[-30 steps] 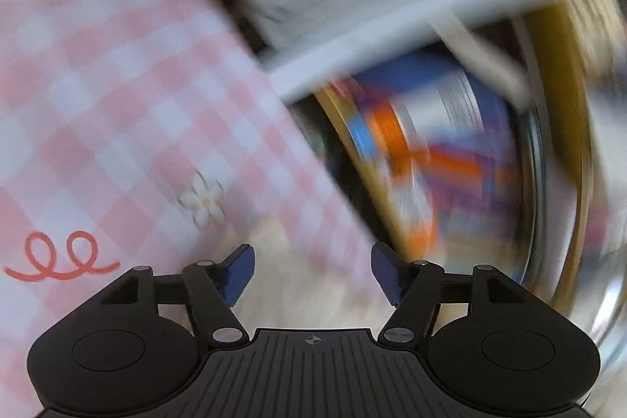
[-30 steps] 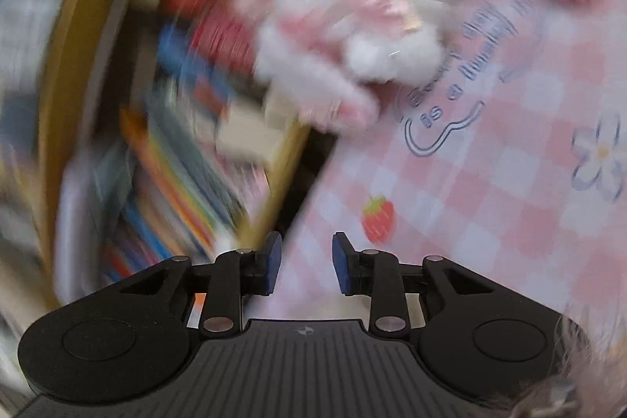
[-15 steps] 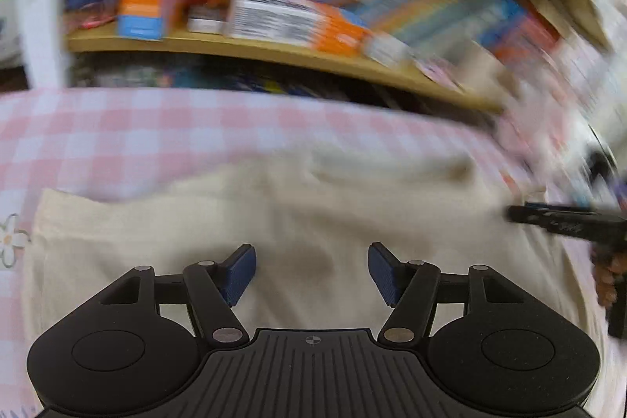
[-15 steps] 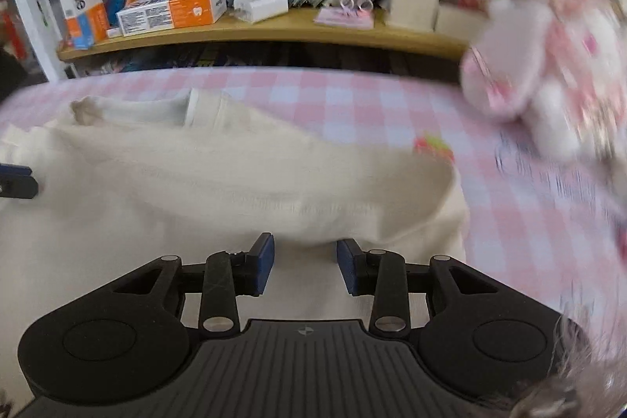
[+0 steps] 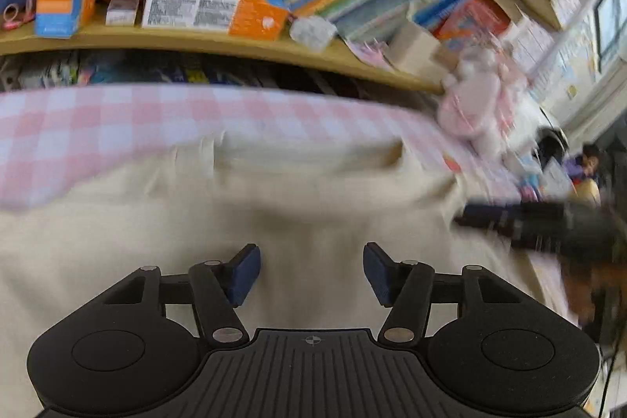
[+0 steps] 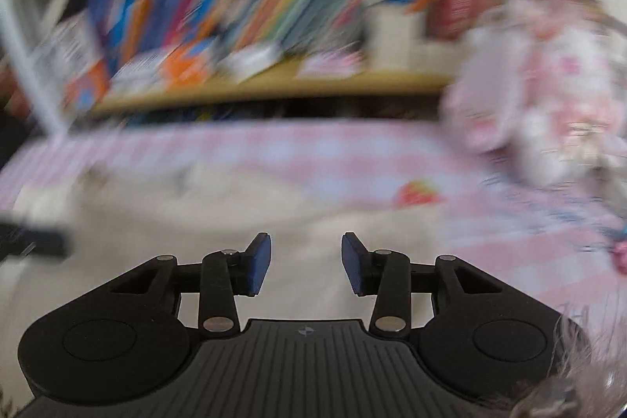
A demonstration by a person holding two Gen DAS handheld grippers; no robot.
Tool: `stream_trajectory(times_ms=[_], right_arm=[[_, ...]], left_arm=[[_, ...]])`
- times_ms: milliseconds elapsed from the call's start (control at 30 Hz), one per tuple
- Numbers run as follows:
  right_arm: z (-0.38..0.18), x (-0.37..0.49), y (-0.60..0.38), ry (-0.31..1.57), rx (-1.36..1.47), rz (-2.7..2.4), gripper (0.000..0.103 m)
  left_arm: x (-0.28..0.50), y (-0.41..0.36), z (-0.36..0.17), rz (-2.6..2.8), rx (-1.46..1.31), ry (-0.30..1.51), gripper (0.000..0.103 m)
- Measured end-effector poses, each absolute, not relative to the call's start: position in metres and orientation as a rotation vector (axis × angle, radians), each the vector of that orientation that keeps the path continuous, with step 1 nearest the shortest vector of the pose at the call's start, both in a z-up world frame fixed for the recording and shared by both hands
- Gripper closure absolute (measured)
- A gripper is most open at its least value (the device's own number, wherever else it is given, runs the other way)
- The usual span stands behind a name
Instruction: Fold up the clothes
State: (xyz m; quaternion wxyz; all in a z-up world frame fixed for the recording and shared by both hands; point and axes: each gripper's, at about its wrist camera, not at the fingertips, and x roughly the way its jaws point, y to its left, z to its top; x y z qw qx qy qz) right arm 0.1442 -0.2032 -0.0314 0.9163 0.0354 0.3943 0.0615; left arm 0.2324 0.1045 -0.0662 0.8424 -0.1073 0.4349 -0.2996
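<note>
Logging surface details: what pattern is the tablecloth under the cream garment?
Pink-and-white check tablecloth, clearest in the left wrist view.

2 wrist views, low and close over the cream garment (image 5: 313, 206) on the surface (image 5: 98, 120), facing the bookshelf (image 6: 274, 85); both shared.

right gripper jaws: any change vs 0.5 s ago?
Yes. The right gripper has opened wider and swung right: the plush toy now sits further into view.
</note>
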Motion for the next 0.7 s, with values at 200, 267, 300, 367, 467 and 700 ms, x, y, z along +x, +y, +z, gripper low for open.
stream_trajectory(times_ms=[200, 267, 300, 367, 467, 700], right_arm=[[-0.038, 0.187, -0.152, 0.803, 0.093, 0.188, 0.069], [-0.035, 0.203, -0.148, 0.792, 0.141, 0.180, 0.073], [-0.035, 0.213, -0.147, 0.797, 0.161, 0.170, 0.075], [-0.037, 0.227, -0.147, 0.814, 0.194, 0.150, 0.087], [-0.042, 0.242, -0.150, 0.854, 0.229, 0.122, 0.094], [-0.036, 0.239, -0.147, 0.830, 0.205, 0.129, 0.093]], left_arm=[[0.273, 0.113, -0.073, -0.557, -0.436, 0.954, 0.046], [0.274, 0.117, -0.076, -0.555, -0.477, 0.949, 0.045], [0.274, 0.119, -0.077, -0.554, -0.498, 0.947, 0.045], [0.272, 0.125, -0.072, -0.552, -0.523, 0.912, 0.046], [0.268, 0.134, -0.063, -0.549, -0.561, 0.858, 0.046], [0.287, 0.143, -0.077, -0.501, -0.681, 0.905, 0.050]])
